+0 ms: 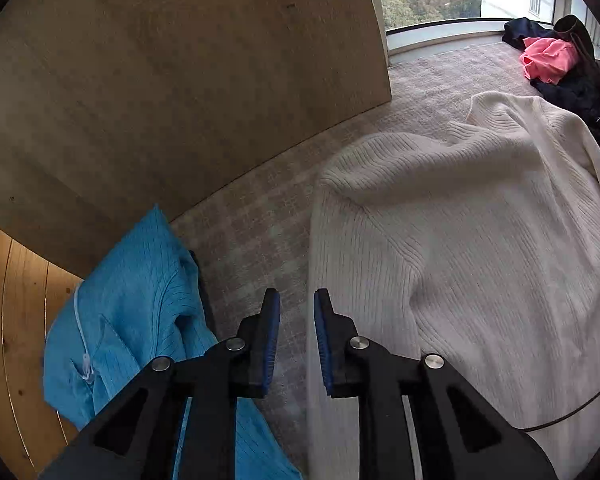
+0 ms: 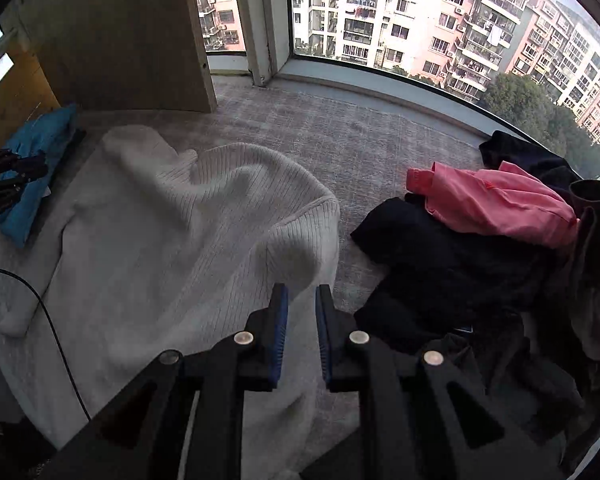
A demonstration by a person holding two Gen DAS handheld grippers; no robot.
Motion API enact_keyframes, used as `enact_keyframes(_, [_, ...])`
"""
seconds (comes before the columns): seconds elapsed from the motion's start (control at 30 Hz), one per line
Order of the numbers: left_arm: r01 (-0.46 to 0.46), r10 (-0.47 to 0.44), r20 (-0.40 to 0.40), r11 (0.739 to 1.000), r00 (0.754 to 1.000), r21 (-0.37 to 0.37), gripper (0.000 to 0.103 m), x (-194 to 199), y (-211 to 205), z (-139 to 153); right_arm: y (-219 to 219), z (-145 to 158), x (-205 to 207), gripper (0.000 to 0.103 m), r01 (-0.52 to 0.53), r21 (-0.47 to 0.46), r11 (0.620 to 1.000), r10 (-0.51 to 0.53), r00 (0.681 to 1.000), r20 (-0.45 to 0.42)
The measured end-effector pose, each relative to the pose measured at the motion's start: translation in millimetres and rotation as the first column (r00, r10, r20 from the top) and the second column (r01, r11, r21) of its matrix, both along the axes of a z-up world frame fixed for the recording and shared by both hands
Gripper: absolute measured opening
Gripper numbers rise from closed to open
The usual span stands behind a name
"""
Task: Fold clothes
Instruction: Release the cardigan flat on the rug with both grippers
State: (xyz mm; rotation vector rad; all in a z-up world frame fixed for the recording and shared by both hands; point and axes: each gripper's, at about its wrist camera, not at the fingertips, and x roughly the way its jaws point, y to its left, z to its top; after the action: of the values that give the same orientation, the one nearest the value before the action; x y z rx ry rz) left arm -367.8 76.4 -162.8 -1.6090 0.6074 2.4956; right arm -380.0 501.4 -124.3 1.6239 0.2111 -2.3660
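A carpeted window bay (image 2: 340, 128) is seen, closed off by curved glass beyond which apartment blocks and trees stand. Nearest the left tool (image 1: 297, 336), a narrow gap is kept between the blue pads, and only carpet and the sweater's edge are seen through it; nothing is gripped. Just to its right, and running far ahead of it, the cream ribbed sweater (image 1: 460, 240) is spread loosely over the carpet, rumpled and not yet squared. To the left of the same tool a blue garment (image 1: 132, 320) is bunched against a wooden panel (image 1: 180, 80).

The right tool (image 2: 302, 332) is likewise parted only slightly, with no cloth held; the sweater (image 2: 172, 240) lies directly ahead and to its left, one raised fold sitting just beyond the tips. To its right a heap of dark clothes (image 2: 440, 272) is piled, with a pink garment (image 2: 492, 204) laid on top. Farther off, at the left edge of that view, the other tool can be made out beside the blue garment.

The step in hand is judged to be laying the sweater out flat, with no fold yet made. The next move is likely to call for both tools to be lowered onto the near hem or side edges, closed on the knit, and drawn apart so wrinkles are taken out before a sleeve is turned in.

No brand, label or legible writing can be made out.
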Motion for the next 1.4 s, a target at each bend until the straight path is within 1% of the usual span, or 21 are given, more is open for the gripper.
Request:
enact_keyframes(0.07, [0.005, -0.005, 0.002, 1.000, 1.000, 0.001, 0.030, 11.7, 0.2, -1.6, 15.1, -19.1, -1.4, 0.033, 0.036, 0.008, 0.999, -0.036, 0.999, 0.038])
enact_keyframes(0.23, [-0.005, 0.003, 0.071, 0.999, 0.997, 0.037, 0.041, 32.7, -9.3, -23.2, 29.3, -53.8, 37.5, 0.034, 0.097, -0.062, 0.993, -0.088, 0.987, 0.131])
enact_keyframes(0.33, [-0.040, 0.037, 0.099, 0.999, 0.994, 0.026, 0.040, 29.5, -6.4, -46.3, 29.2, -59.1, 56.8, 0.034, 0.176, -0.149, 0.973, -0.151, 0.975, 0.164])
enact_keyframes(0.4, [-0.063, 0.053, 0.117, 0.995, 0.992, 0.080, 0.040, 28.3, -2.2, -54.7, 22.7, -56.8, 64.2, 0.034, 0.206, -0.194, 0.959, -0.175, 0.971, 0.162])
enact_keyframes(0.5, [-0.052, 0.043, 0.105, 0.995, 0.994, 0.080, 0.040, 29.9, 9.3, -61.3, 0.0, -57.8, 58.4, 0.035, 0.186, -0.147, 0.971, -0.167, 0.977, 0.131])
enact_keyframes(0.57, [-0.037, 0.031, 0.089, 0.998, 0.996, 0.060, 0.040, 31.1, 15.3, -63.6, -8.9, -67.0, 52.3, 0.036, 0.180, -0.104, 0.978, -0.162, 0.974, 0.155])
enact_keyframes(0.67, [-0.052, 0.043, 0.094, 0.993, 0.995, 0.103, 0.040, 31.2, 9.2, -63.7, -12.4, -79.1, 46.5, 0.035, 0.176, -0.049, 0.983, -0.164, 0.969, 0.186])
enact_keyframes(0.73, [-0.068, 0.056, 0.098, 0.990, 0.994, 0.124, 0.041, 32.3, 4.8, -65.0, -5.6, -75.4, 48.1, 0.028, 0.166, -0.052, 0.985, -0.153, 0.970, 0.191])
enact_keyframes(0.77, [-0.068, 0.056, 0.097, 0.989, 0.994, 0.130, 0.041, 33.2, 4.1, -65.4, -1.7, -72.7, 49.2, 0.014, 0.160, -0.051, 0.986, -0.148, 0.970, 0.194])
enact_keyframes(0.83, [-0.066, 0.054, 0.095, 0.989, 0.994, 0.132, 0.041, 34.4, 4.2, -65.5, 10.8, -65.1, 49.0, 0.004, 0.159, -0.036, 0.987, -0.149, 0.969, 0.197])
enact_keyframes(0.9, [-0.060, 0.049, 0.091, 0.990, 0.995, 0.126, 0.040, 36.1, 5.0, -65.5, 25.8, -56.1, 47.0, 0.004, 0.164, 0.000, 0.986, -0.161, 0.968, 0.192])
enact_keyframes(0.97, [-0.055, 0.045, 0.086, 0.991, 0.995, 0.120, 0.040, 37.8, 6.7, -65.4, 40.6, -44.0, 41.8, 0.004, 0.169, 0.143, 0.975, -0.187, 0.975, 0.122])
enact_keyframes(1.0, [-0.052, 0.043, 0.084, 0.992, 0.996, 0.117, 0.040, 38.7, 7.9, -65.4, 50.9, -35.6, 39.5, 0.004, 0.207, 0.163, 0.965, -0.224, 0.970, 0.098])
enact_keyframes(1.03, [-0.050, 0.041, 0.082, 0.992, 0.996, 0.114, 0.040, 39.6, 9.0, -65.3, 59.9, -26.0, 38.2, 0.004, 0.242, 0.144, 0.959, -0.256, 0.963, 0.084])
enact_keyframes(1.07, [-0.048, 0.039, 0.079, 0.992, 0.996, 0.113, 0.040, 40.9, 9.8, -65.5, 63.7, -15.1, 39.8, 0.004, 0.264, 0.047, 0.963, -0.267, 0.959, 0.096])
enact_keyframes(1.1, [-0.047, 0.038, 0.076, 0.993, 0.996, 0.111, 0.040, 42.0, 10.5, -65.7, 59.1, -9.4, 41.9, 0.006, 0.261, -0.007, 0.965, -0.259, 0.959, 0.115])
enact_keyframes(1.13, [-0.049, 0.040, 0.076, 0.992, 0.996, 0.113, 0.040, 42.4, 11.5, -65.8, 46.1, -8.0, 43.3, 0.018, 0.247, -0.015, 0.969, -0.243, 0.962, 0.127])
enact_keyframes(1.17, [-0.049, 0.041, 0.076, 0.992, 0.996, 0.115, 0.040, 41.4, 9.1, -64.2, 28.1, -10.7, 44.5, 0.038, 0.223, 0.003, 0.975, -0.221, 0.967, 0.128])
enact_keyframes(1.2, [-0.049, 0.041, 0.075, 0.992, 0.996, 0.117, 0.040, 40.4, 6.9, -62.7, 13.0, -15.5, 48.5, 0.046, 0.193, 0.018, 0.981, -0.194, 0.973, 0.126])
enact_keyframes(1.33, [-0.056, 0.046, 0.079, 0.989, 0.996, 0.133, 0.040, 45.0, 3.1, -58.7, -32.8, -51.9, 66.9, 0.049, 0.122, -0.009, 0.992, -0.118, 0.974, 0.196])
enact_keyframes(1.4, [-0.049, 0.039, 0.077, 0.990, 0.996, 0.129, 0.040, 47.9, 1.4, -56.9, -45.2, -66.8, 76.8, 0.049, 0.094, 0.020, 0.995, -0.096, 0.970, 0.225])
